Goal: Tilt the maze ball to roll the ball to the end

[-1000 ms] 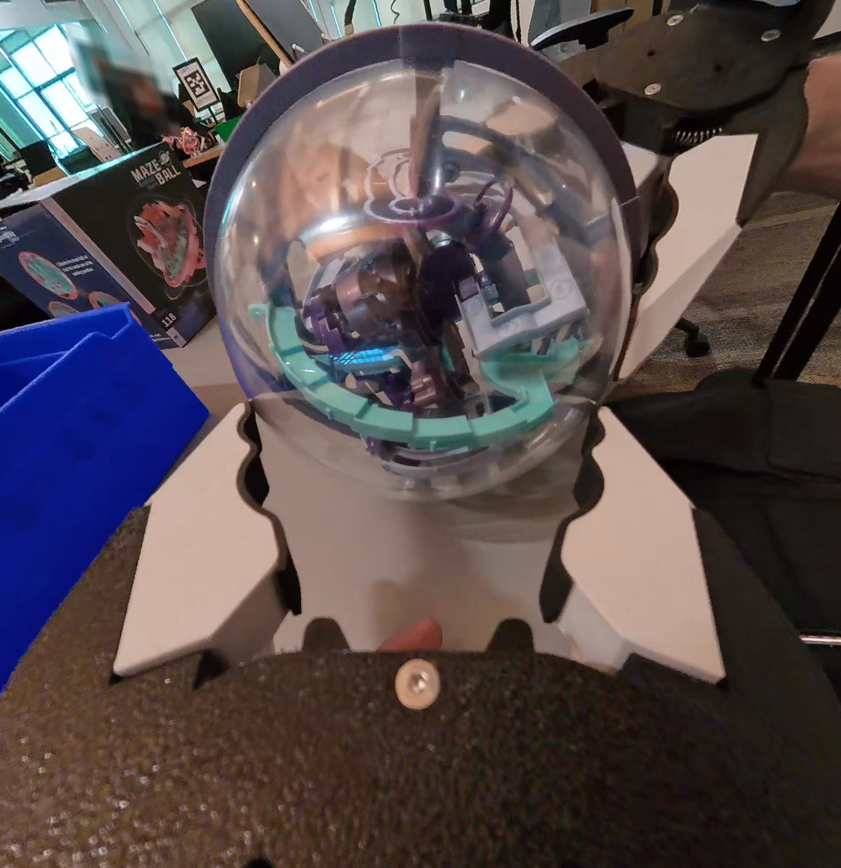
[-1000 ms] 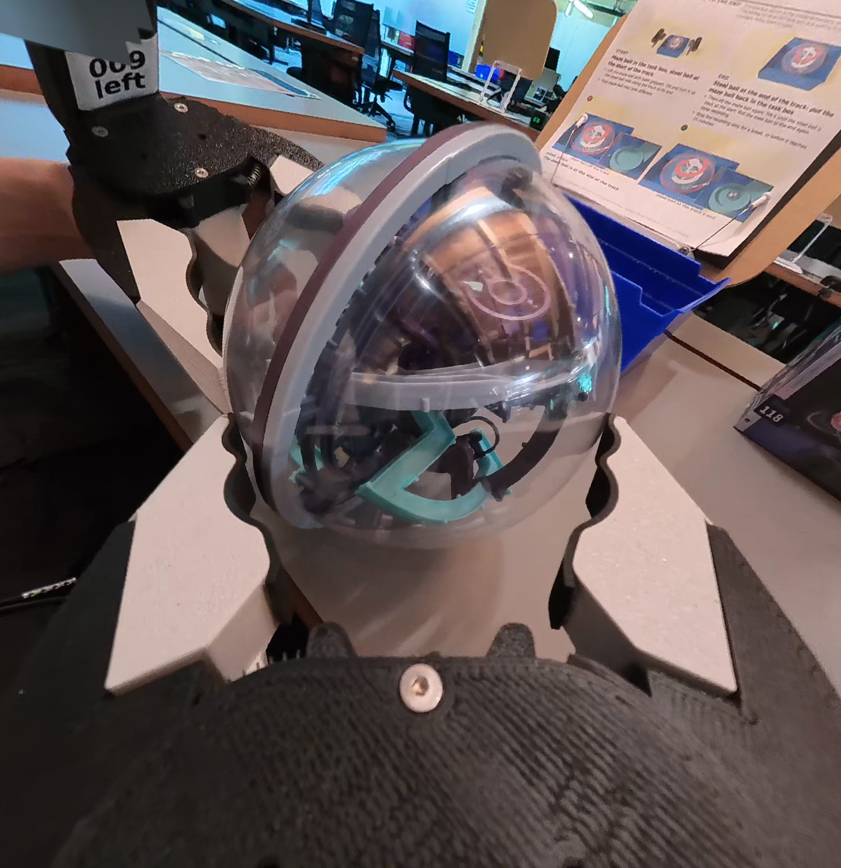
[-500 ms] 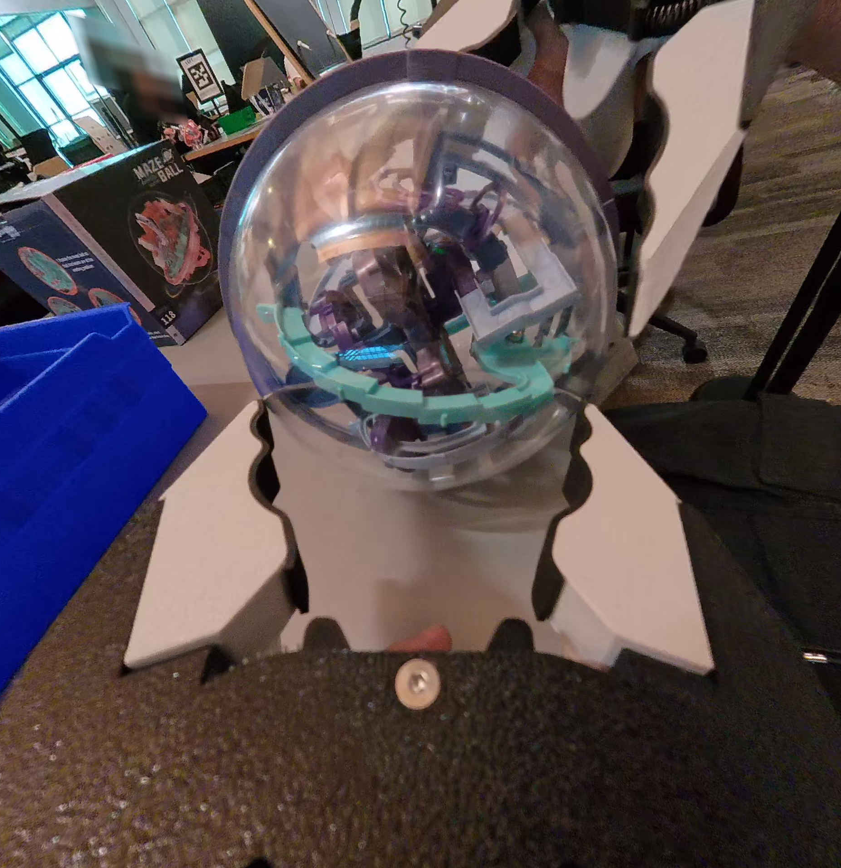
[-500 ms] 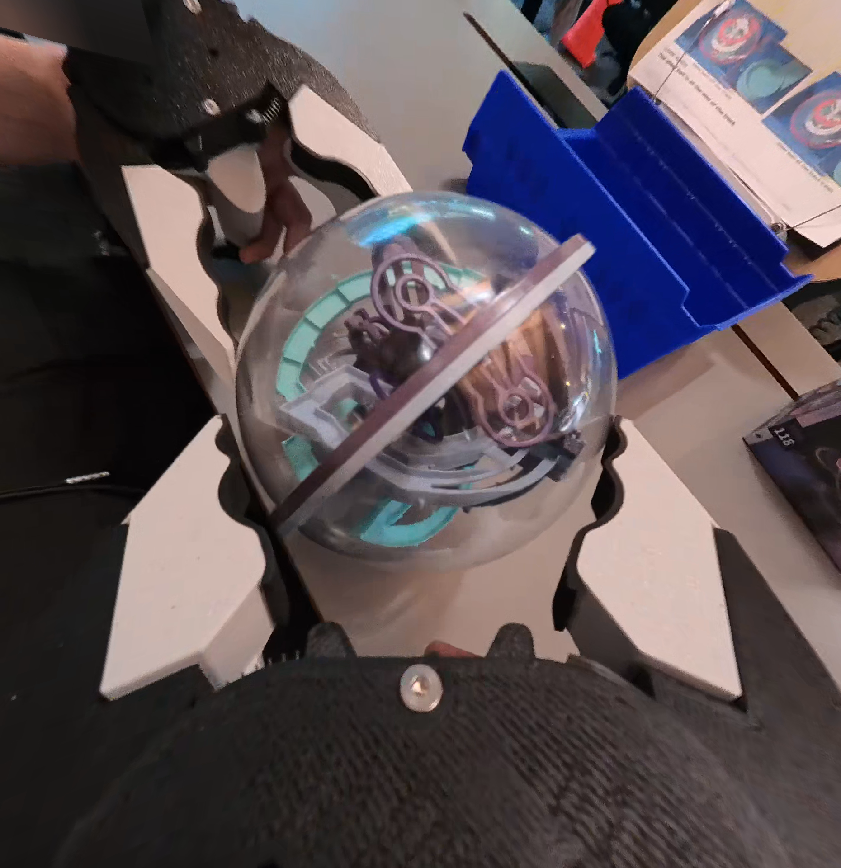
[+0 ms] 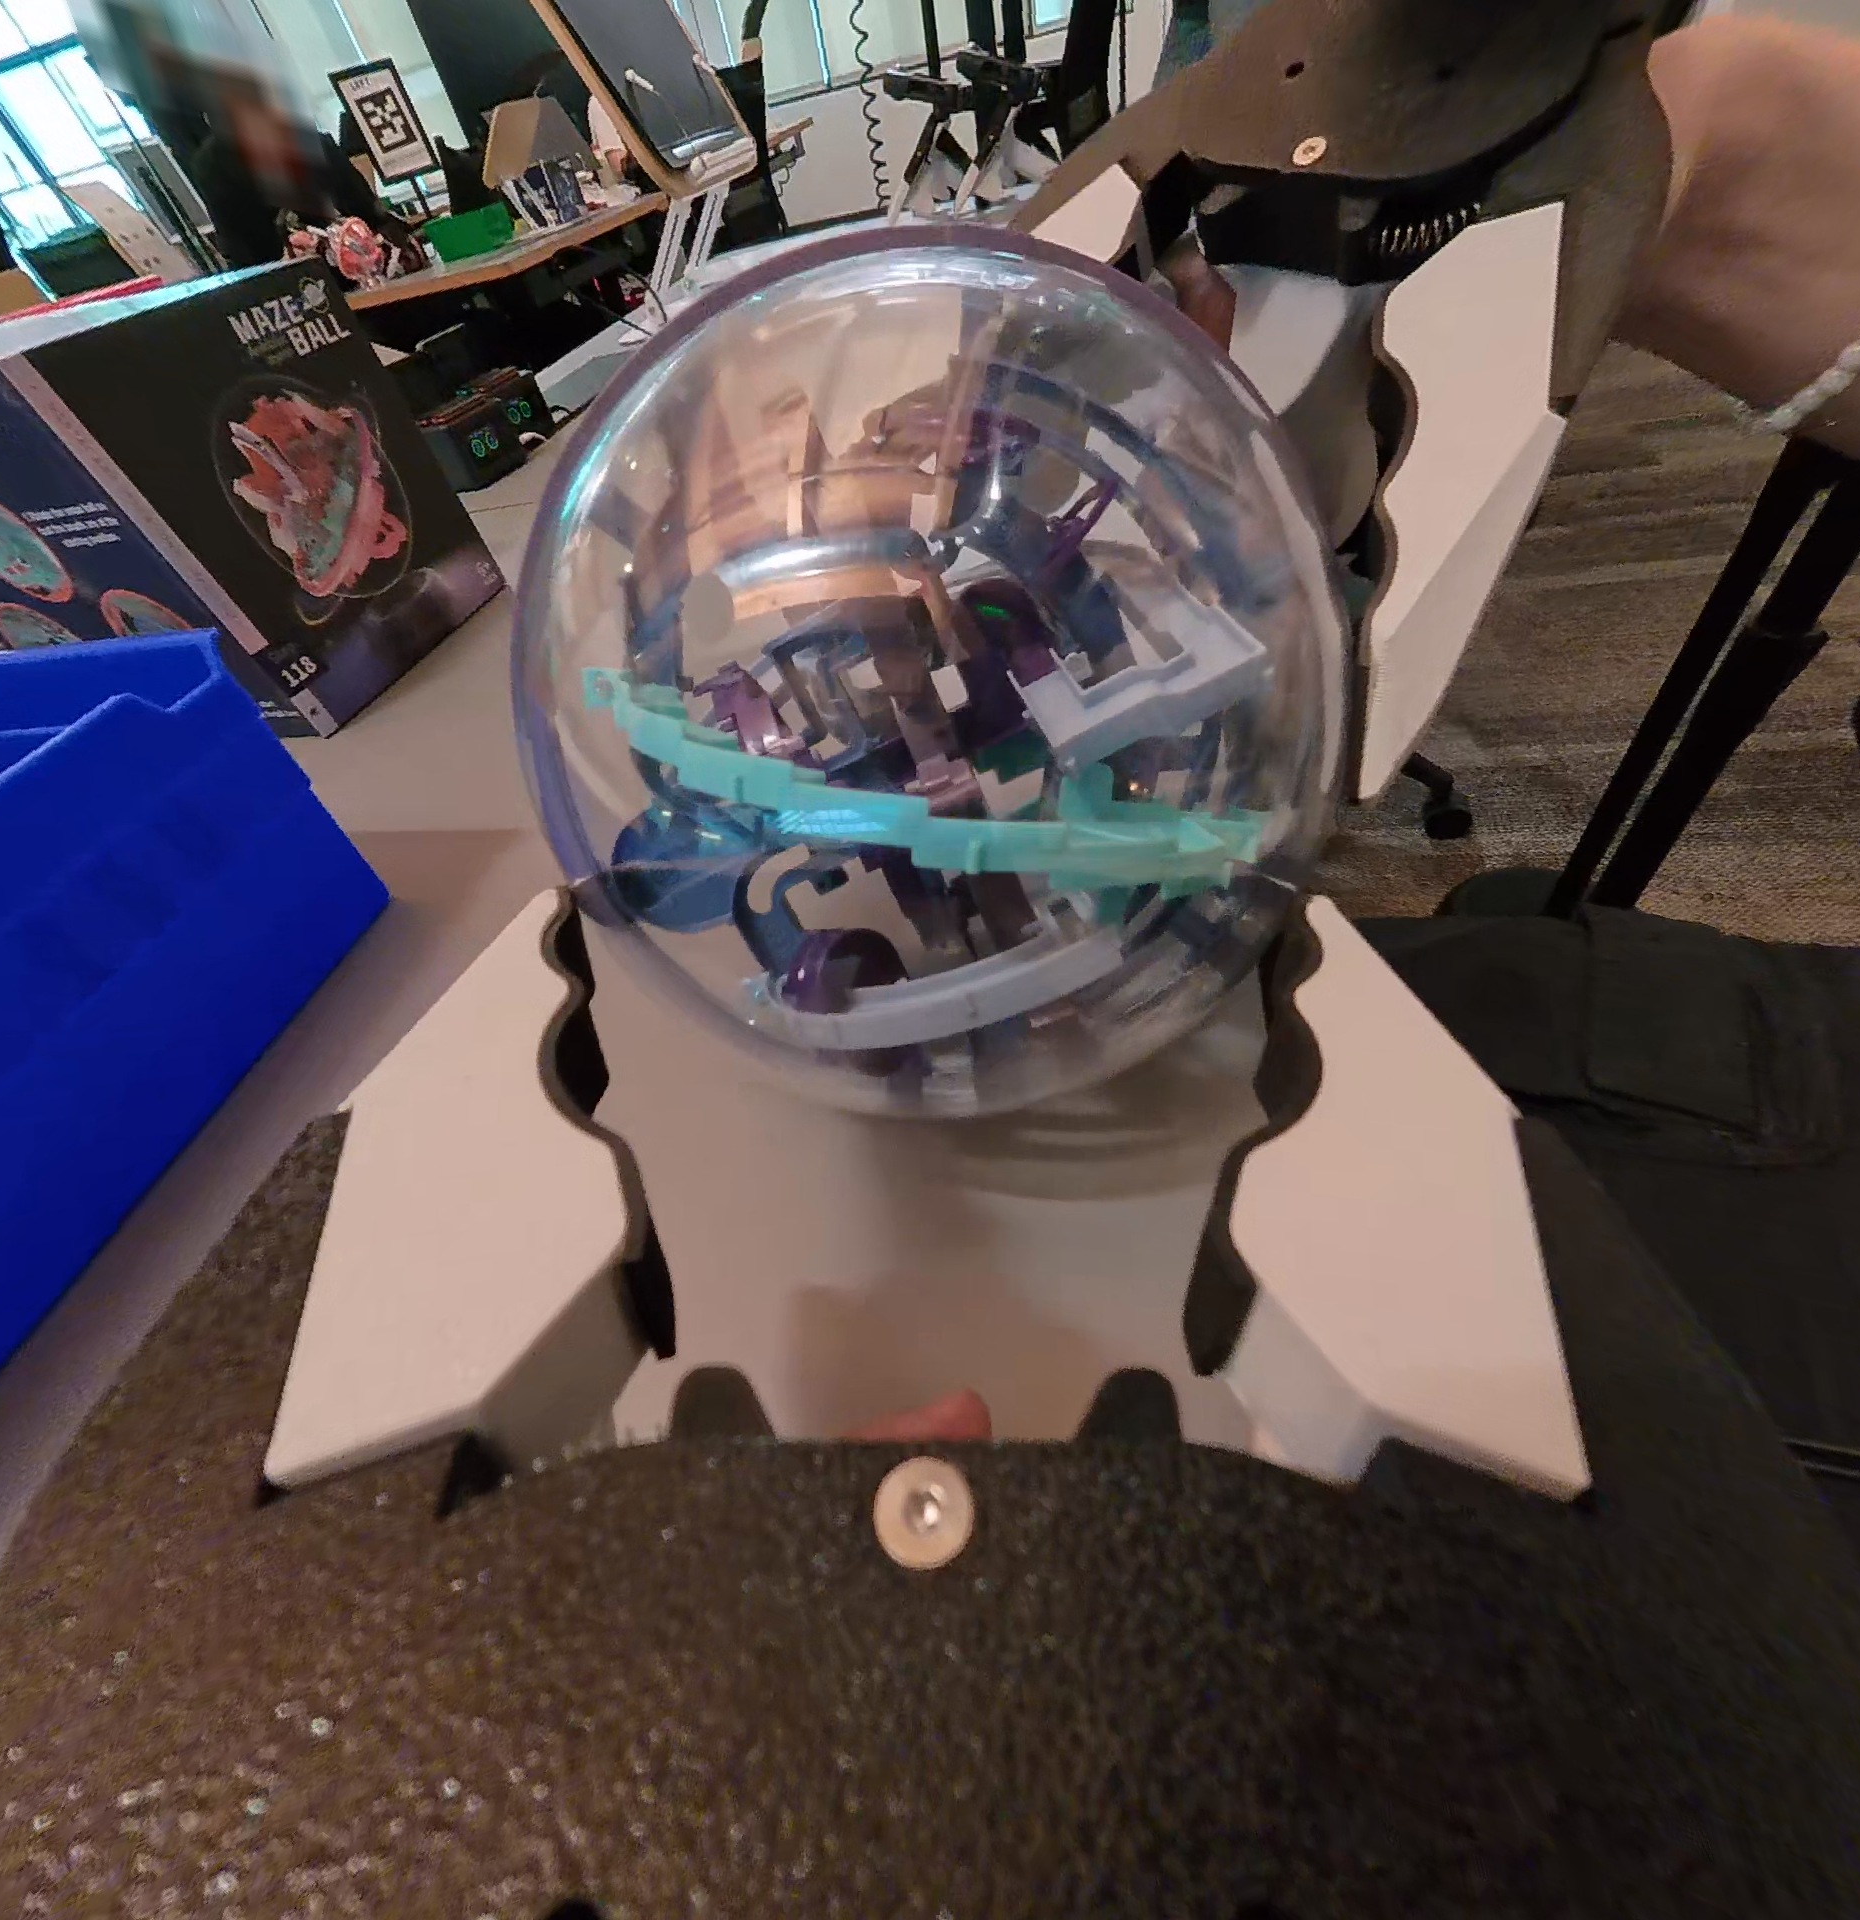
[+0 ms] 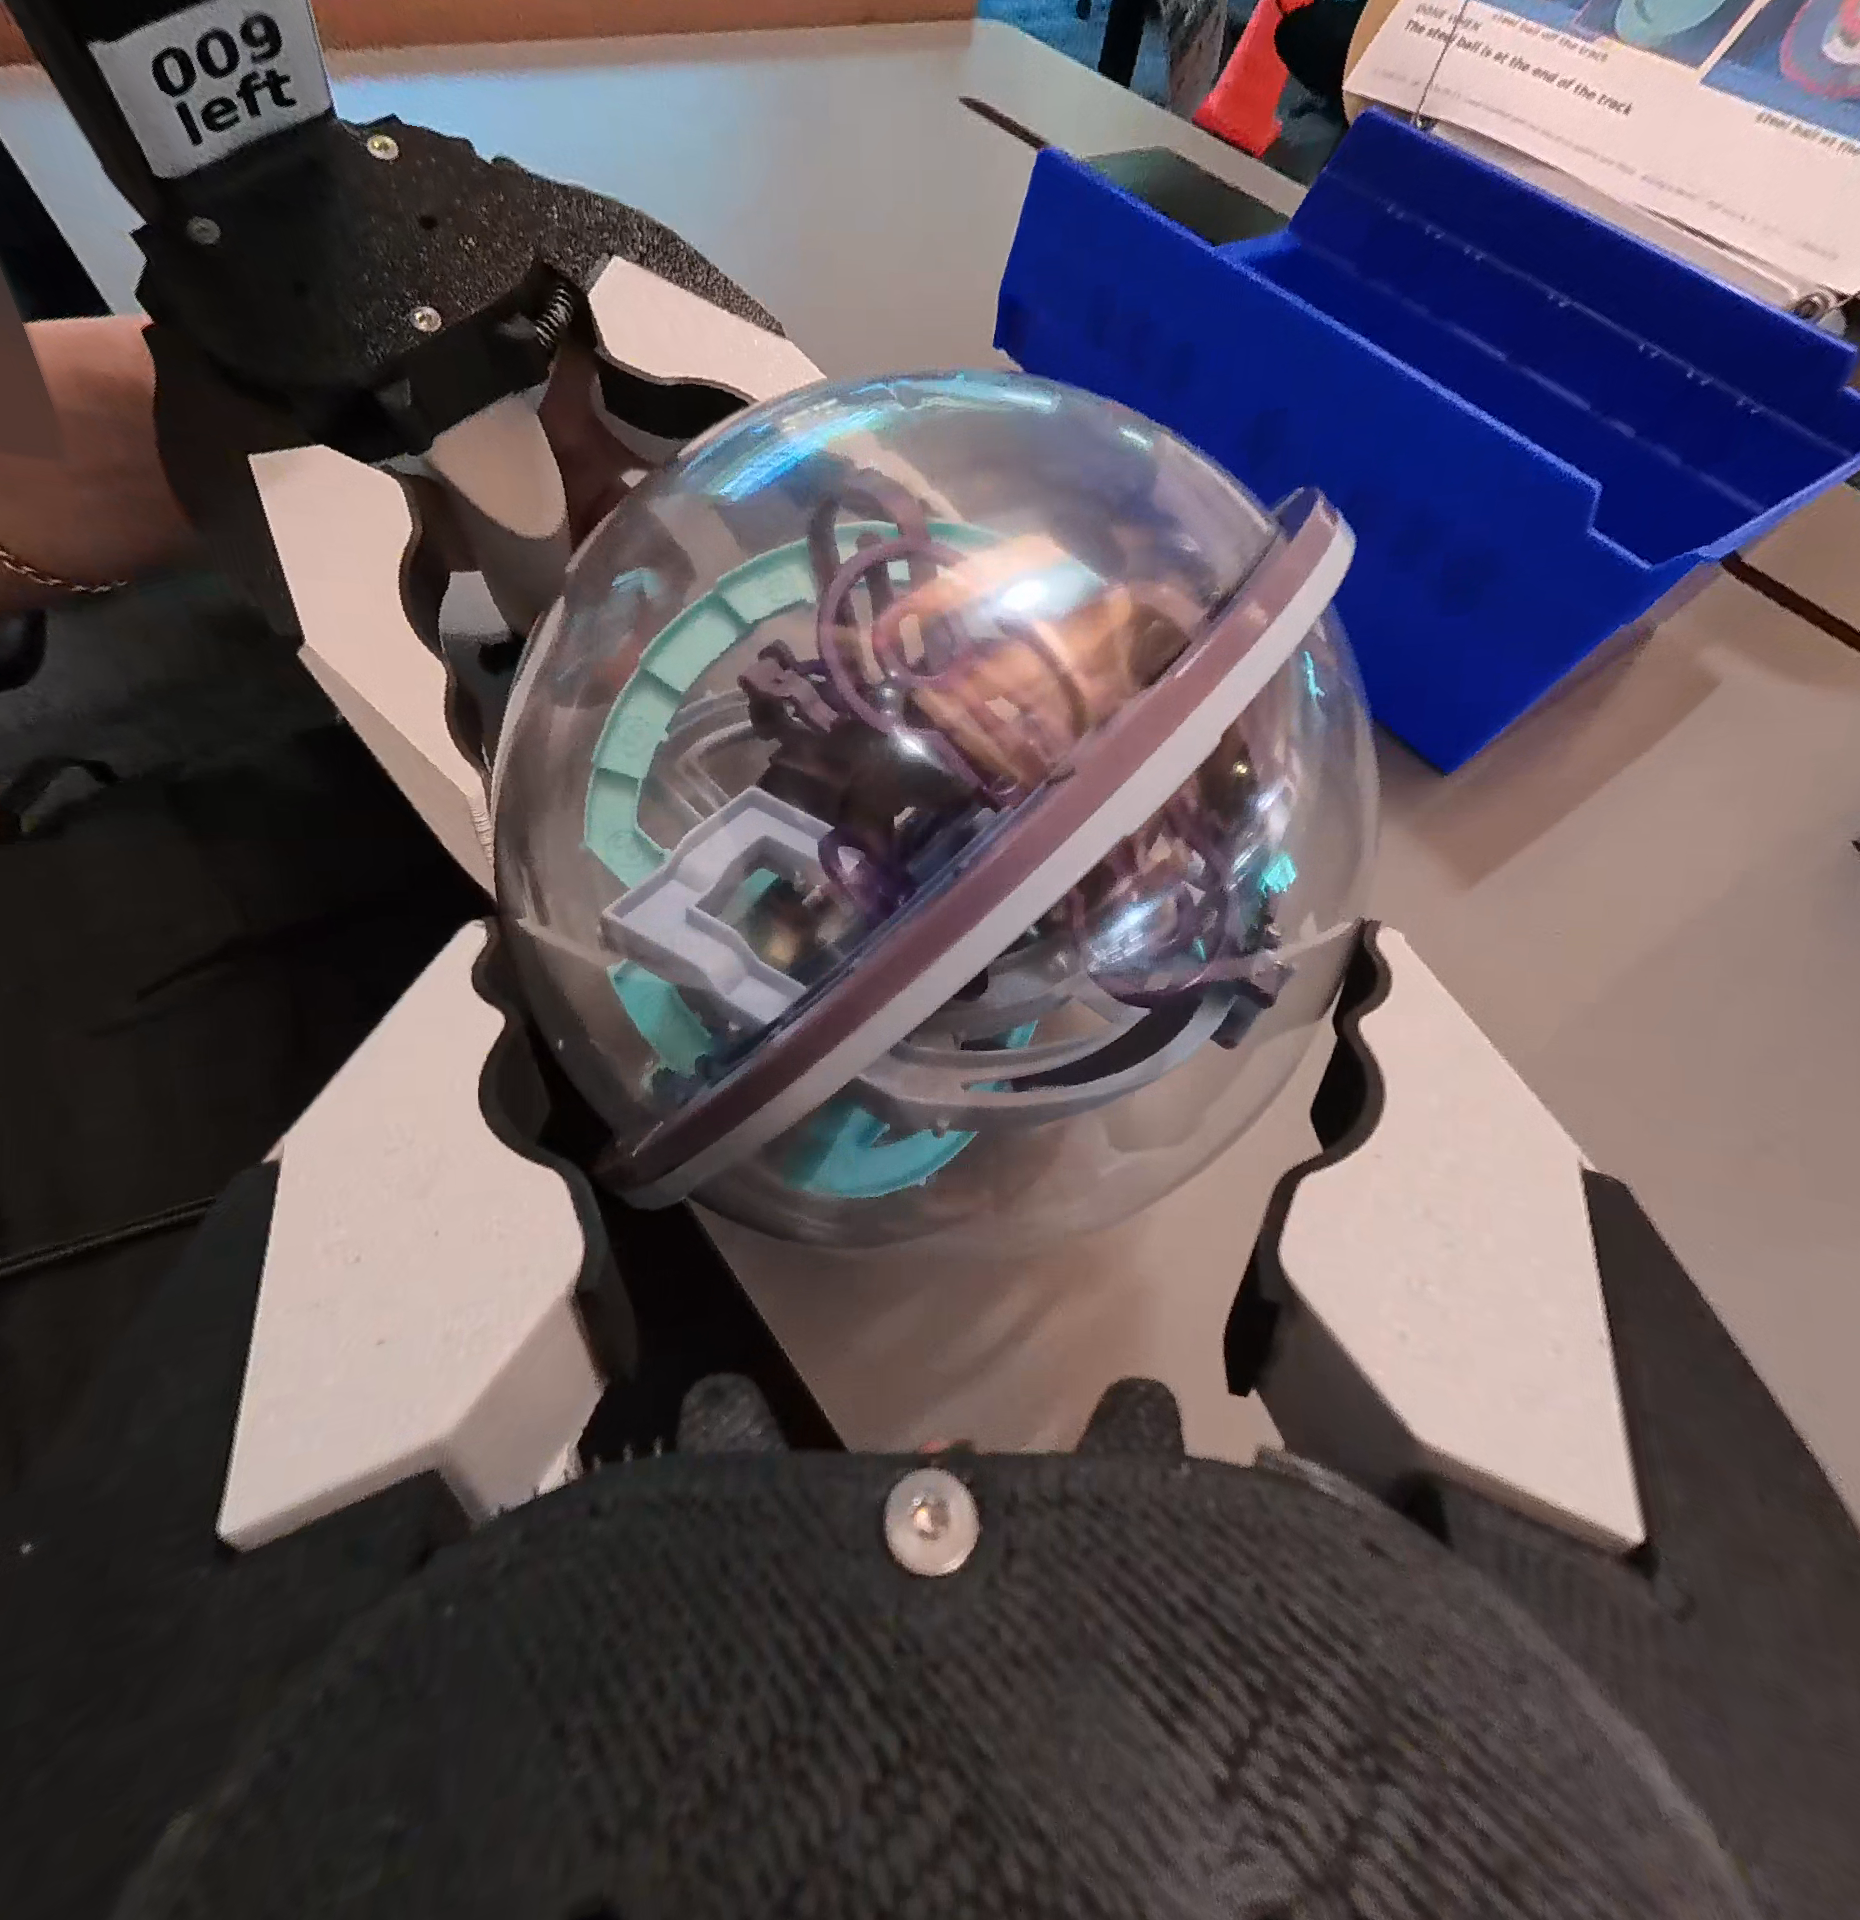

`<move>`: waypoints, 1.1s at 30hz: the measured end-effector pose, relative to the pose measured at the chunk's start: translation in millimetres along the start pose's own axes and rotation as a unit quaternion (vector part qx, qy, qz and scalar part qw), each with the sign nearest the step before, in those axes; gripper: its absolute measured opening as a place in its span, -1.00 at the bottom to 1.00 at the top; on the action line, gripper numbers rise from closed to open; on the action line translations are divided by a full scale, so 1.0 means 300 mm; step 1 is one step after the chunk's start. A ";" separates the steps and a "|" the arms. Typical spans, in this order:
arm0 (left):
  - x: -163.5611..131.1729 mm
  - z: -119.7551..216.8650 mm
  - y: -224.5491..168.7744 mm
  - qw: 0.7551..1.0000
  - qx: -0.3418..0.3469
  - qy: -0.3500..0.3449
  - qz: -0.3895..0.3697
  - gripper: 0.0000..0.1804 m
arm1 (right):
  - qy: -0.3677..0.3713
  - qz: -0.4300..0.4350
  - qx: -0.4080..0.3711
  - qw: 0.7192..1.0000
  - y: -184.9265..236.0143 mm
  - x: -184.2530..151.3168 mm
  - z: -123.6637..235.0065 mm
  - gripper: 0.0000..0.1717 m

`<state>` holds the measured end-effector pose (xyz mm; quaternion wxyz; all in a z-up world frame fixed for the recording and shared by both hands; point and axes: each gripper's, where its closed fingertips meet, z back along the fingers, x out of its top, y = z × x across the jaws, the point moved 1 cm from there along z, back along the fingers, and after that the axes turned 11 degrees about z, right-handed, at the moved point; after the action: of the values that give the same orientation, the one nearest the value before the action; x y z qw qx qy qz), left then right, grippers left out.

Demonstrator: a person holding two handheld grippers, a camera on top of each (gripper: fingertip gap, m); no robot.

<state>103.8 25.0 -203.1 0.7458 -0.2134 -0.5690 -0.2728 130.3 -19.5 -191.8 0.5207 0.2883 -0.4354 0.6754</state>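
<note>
Jaws: both grippers (image 5: 926, 914) (image 6: 926, 956) clamp the maze ball (image 5: 926, 665) from opposite sides.
Sphere: teal, grey, purple tracks inside.
Bin (image 6: 1477, 436): blue, contents unclear.

Blue bin (image 5: 126, 935) cut off at left edge.

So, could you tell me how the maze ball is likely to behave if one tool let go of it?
The maze ball is a smooth, clear sphere, so it would probably slip and roll off across the table. Its shell looks like hard plastic, likely stiff but crackable if dropped. Mostly hollow around thin tracks, it is probably light for its size.
</note>
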 end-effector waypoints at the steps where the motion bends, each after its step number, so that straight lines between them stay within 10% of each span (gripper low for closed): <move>1: -0.001 0.000 0.000 1.000 -0.001 0.001 -0.001 0.40 | -0.006 0.001 -0.003 1.000 0.001 0.001 0.001 0.73; 33: 0.015 0.010 -0.010 0.999 -0.030 -0.017 0.030 0.39 | -0.007 -0.007 0.018 1.000 0.019 -0.040 0.003 0.72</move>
<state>100.5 24.0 -198.0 0.7369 -0.2575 -0.5667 -0.2635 128.2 -26.2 -203.2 0.5170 0.3055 -0.4252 0.6772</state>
